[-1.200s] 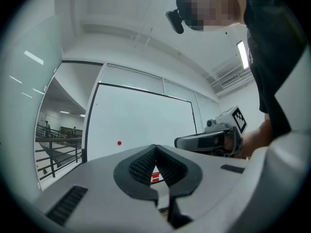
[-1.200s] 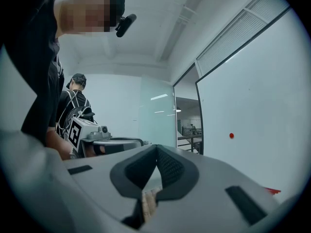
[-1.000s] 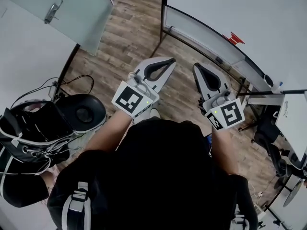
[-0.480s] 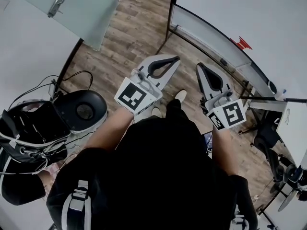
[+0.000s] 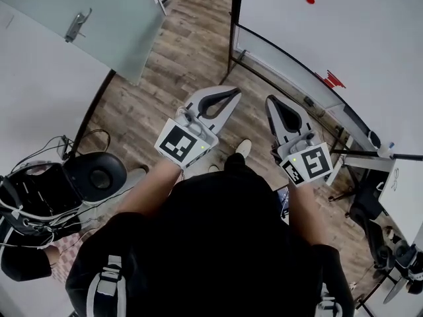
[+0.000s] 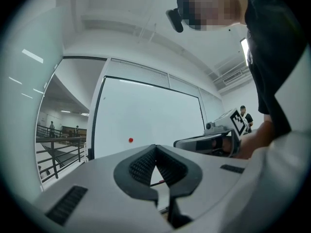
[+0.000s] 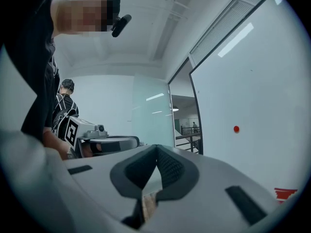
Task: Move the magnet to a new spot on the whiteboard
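Both jaw pairs clenched, nothing between; left gripper (image 5: 232,95) and right gripper (image 5: 269,102) side by side, well apart from red magnet (image 5: 310,0) on whiteboard (image 5: 370,45)

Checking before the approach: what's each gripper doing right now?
Left gripper: closed, holding nothing.
Right gripper: closed, holding nothing.

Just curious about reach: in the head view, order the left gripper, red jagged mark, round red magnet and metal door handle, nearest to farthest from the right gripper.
From the right gripper:
1. Left gripper, beside it, left.
2. Red jagged mark, low on the whiteboard, right.
3. Small round red magnet, higher up the board.
4. Metal door handle, far left.
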`<state>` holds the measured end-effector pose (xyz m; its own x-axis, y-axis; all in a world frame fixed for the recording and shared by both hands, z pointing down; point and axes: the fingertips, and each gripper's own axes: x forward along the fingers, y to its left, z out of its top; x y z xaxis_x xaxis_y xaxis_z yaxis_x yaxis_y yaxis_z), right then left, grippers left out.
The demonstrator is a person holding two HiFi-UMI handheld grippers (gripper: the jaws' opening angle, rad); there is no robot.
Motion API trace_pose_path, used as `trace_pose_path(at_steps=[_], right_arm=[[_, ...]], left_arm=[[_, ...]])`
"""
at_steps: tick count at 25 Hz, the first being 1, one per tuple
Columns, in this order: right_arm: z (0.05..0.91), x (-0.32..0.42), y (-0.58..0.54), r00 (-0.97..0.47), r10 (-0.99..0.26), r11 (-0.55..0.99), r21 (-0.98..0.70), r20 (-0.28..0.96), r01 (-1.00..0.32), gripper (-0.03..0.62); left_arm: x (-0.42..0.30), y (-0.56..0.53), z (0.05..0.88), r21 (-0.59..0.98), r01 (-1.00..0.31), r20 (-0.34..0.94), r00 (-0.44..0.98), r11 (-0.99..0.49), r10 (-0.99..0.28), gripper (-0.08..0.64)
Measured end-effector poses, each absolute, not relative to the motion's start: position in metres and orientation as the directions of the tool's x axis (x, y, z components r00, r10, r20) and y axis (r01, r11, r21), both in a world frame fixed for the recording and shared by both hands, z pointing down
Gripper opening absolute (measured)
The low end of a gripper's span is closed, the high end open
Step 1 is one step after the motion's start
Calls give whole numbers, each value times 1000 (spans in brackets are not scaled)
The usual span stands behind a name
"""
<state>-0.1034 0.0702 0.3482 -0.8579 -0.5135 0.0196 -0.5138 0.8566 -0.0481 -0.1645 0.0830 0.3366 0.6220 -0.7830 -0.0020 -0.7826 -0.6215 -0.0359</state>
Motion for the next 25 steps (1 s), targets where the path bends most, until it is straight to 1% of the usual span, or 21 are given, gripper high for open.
trace_pose_path(at_steps=[8, 12, 16, 19, 25], right_arm=[[361, -85, 5, -866, -499, 864, -67, 17, -499, 0], [363, -64, -21, -876, -483, 873, -74, 10, -482, 0], [366, -47, -45, -886, -463, 884, -66, 11, -462, 0], [375, -23, -56, -888, -461, 886, -52, 7, -460, 0], [379, -11, -68, -890, -456, 890, -22, 5, -456, 0]], left_arm=[[-142, 21, 350, -33, -780, 31, 624, -625, -781, 4], [-119, -7, 350, -36, -791, 20, 611, -611, -791, 3], [-101, -32, 354, -55, -797, 57, 599, -602, -799, 4], [-77, -41, 360, -63, -800, 25, 596, -596, -803, 3], [-61, -50, 366, -73, -804, 31, 589, -590, -808, 4]])
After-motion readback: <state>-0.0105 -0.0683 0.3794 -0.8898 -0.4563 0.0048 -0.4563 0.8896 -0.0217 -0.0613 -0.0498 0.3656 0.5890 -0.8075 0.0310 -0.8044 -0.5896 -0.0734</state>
